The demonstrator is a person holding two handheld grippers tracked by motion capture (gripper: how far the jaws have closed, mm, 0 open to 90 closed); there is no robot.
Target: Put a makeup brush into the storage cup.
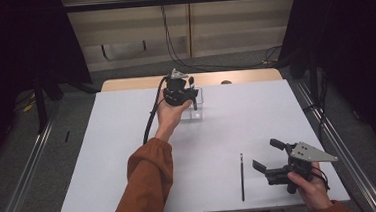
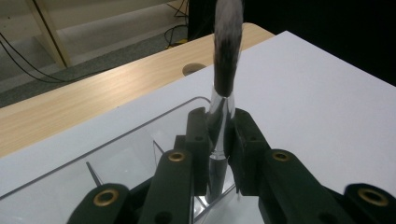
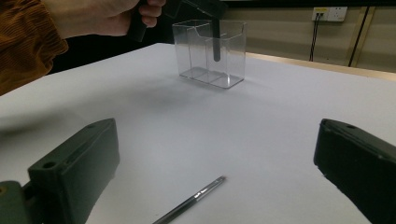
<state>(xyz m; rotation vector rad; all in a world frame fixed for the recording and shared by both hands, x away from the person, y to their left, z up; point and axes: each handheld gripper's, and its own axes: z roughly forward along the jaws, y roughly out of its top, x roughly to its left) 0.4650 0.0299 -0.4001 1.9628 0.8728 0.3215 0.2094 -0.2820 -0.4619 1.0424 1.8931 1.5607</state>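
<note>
Near edge: right gripper [image 1: 268,156] sits wide open, holding nothing, a thin dark pencil-like stick [image 1: 242,176] lying just beside it. Farther back, left gripper [image 1: 191,94] is clamped on a makeup brush [image 2: 224,70], handle down inside the clear box [image 3: 211,53].

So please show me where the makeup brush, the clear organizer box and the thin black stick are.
makeup brush [image 2: 227,51], left gripper view, on its bristle head.
clear organizer box [image 3: 233,51], right gripper view, on its front wall.
thin black stick [image 1: 242,177], high view, mid-shaft.
</note>
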